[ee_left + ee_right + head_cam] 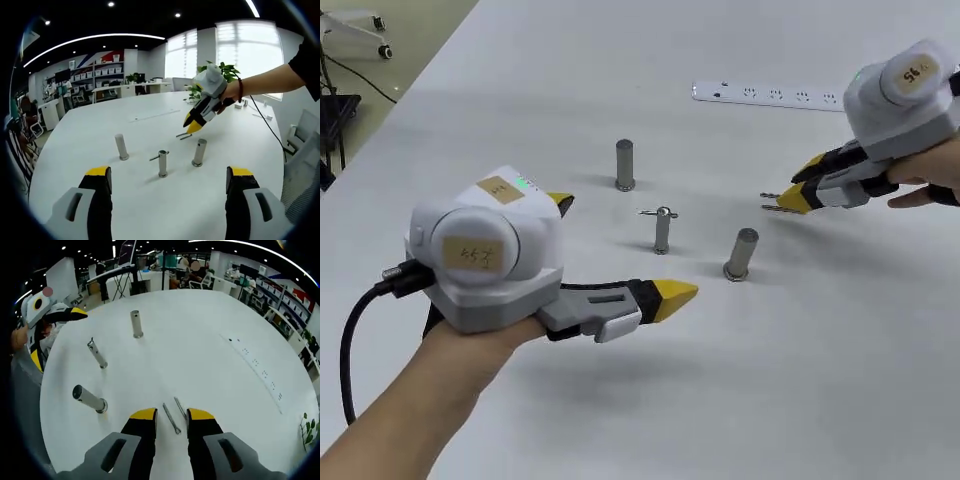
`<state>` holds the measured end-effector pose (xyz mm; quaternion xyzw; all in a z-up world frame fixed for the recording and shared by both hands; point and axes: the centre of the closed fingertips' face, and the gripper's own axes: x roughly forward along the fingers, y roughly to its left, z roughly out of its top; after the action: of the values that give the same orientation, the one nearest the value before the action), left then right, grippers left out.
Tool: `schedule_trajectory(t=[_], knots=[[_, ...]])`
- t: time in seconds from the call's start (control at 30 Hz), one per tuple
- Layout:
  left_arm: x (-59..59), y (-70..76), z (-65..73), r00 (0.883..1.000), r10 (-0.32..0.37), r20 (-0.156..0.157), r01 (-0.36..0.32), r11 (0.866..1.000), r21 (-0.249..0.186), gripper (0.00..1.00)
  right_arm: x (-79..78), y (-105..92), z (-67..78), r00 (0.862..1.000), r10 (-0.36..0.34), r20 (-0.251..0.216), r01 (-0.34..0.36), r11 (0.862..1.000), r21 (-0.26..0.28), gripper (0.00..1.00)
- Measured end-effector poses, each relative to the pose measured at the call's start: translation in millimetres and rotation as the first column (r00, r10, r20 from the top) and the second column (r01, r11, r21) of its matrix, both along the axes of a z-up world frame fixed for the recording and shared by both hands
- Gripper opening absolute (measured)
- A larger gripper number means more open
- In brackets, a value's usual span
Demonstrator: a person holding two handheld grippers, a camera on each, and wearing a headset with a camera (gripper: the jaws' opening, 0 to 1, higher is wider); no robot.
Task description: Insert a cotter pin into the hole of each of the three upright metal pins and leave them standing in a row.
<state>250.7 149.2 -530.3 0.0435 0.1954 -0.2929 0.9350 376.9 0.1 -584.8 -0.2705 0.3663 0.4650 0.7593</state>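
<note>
L gripper (168, 172) jaws spread; R gripper (172, 414) pinches thin wire cotter pin (772, 207); 3 smooth cylindrical metal pins (661, 232) upright

The desk (820, 400) is seen as plain white. The left hand-held gripper (620, 247) and the right hand-held gripper (788, 200) are coloured white, with black jaws tipped in yellow. The metal pins (625, 165) ahead of the left one are shiny grey. The cotter pin (770, 203) at the right one's tips is silver.
</note>
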Motion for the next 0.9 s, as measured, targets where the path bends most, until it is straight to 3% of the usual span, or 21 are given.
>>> schedule_trajectory(t=[0.27,0.47,0.73,0.8,0.9], knots=[[1.6,1.7,5.0,1.000,0.004,0.012,-0.004,1.000,-0.007,0.94,3.1,2.2,-9.2,0.998,0.053,-0.036,-0.055,0.996,-0.072,0.18],[2.0,1.6,4.9,1.000,0.003,0.009,-0.003,1.000,-0.006,0.94,1.2,3.4,-12.2,0.996,0.073,-0.051,-0.077,0.993,-0.093,0.17],[1.1,1.2,4.8,1.000,-0.004,0.008,0.003,1.000,0.009,0.94,-0.7,7.7,-11.1,0.995,0.067,-0.068,-0.072,0.994,-0.076,0.18],[2.3,1.0,9.3,1.000,-0.006,0.027,0.005,1.000,0.014,0.94,1.9,8.7,-11.2,0.996,0.059,-0.070,-0.064,0.996,-0.067,0.17],[2.1,0.8,10.5,1.000,-0.003,0.027,0.003,1.000,0.002,0.94,1.6,9.4,-10.3,0.996,0.069,-0.065,-0.074,0.994,-0.077,0.17]])
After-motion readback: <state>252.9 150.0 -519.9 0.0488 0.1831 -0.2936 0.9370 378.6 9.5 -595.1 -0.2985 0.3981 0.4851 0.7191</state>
